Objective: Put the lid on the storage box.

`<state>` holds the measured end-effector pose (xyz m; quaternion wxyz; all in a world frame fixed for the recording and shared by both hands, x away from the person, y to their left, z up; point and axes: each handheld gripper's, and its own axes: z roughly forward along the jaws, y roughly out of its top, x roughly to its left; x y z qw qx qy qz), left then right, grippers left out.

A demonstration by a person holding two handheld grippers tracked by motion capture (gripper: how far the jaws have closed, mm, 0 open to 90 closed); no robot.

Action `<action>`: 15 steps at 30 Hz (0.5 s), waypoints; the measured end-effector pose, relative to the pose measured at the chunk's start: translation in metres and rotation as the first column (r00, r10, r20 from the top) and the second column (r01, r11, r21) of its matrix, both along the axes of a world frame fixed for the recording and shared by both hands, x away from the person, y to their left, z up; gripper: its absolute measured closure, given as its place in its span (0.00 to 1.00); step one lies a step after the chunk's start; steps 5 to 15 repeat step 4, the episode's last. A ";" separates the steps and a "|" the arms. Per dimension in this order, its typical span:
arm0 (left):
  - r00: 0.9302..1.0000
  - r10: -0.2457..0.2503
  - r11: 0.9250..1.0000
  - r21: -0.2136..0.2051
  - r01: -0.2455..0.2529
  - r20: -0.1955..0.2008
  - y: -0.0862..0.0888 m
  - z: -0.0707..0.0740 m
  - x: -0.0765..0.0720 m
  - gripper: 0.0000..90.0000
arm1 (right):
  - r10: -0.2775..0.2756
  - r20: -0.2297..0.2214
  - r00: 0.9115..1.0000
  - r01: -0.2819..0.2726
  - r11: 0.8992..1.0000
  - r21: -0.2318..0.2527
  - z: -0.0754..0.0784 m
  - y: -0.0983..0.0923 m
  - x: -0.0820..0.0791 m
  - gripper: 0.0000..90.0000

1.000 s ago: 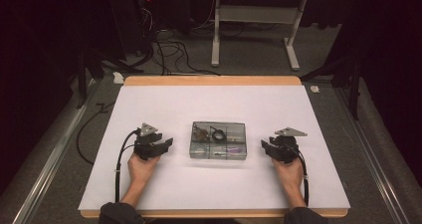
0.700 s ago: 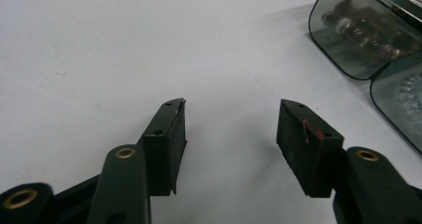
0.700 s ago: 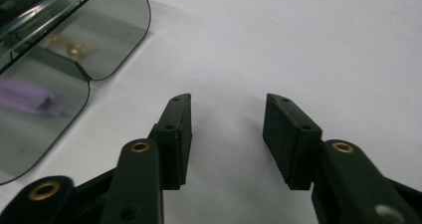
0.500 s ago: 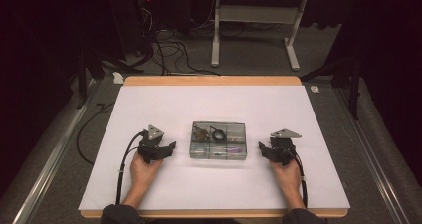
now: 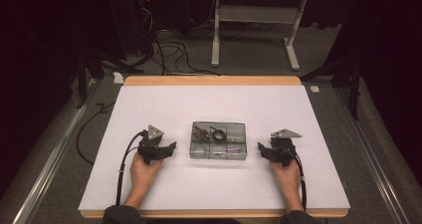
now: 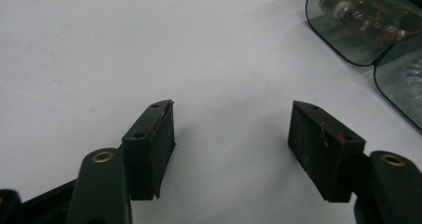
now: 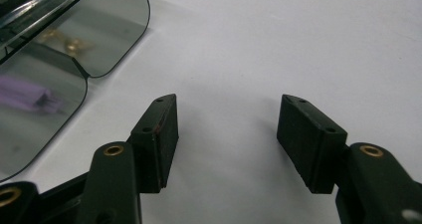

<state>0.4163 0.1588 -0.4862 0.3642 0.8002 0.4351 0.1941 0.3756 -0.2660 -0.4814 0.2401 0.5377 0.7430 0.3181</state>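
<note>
Your left claw [image 5: 169, 148] and right claw [image 5: 262, 149] rest on the white counter [image 5: 164, 104] — each has just been opening and now stands spread, nothing between its jaws. The clear compartment box [image 5: 218, 140] sits between them — near both, touching neither.

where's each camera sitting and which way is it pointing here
High view: above the person's side, looking forward and down on the white table; both forearms, the left tongs and right tongs show, flanking the clear compartment box.
Left gripper view: rides the left tongs, looking along their open jaws at the table, the box at upper right.
Right gripper view: rides the right tongs, jaws open, the box at upper left.
All three share the box and the table.
</note>
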 end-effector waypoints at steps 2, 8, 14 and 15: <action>1.000 0.001 1.000 0.000 -0.001 0.000 0.000 0.000 0.000 0.39 | 0.001 -0.001 1.000 -0.001 1.000 0.001 0.000 0.000 0.000 0.46; 1.000 0.001 1.000 0.000 -0.001 0.000 0.000 0.000 0.000 0.39 | 0.004 0.000 1.000 -0.004 1.000 0.001 0.000 0.000 0.000 0.46; 1.000 0.001 1.000 0.000 -0.001 0.000 0.000 0.000 0.000 0.39 | 0.004 0.000 1.000 -0.004 1.000 0.001 0.000 0.000 0.000 0.46; 1.000 0.001 1.000 0.000 -0.001 0.000 0.000 0.000 0.000 0.39 | 0.004 0.000 1.000 -0.004 1.000 0.001 0.000 0.000 0.000 0.46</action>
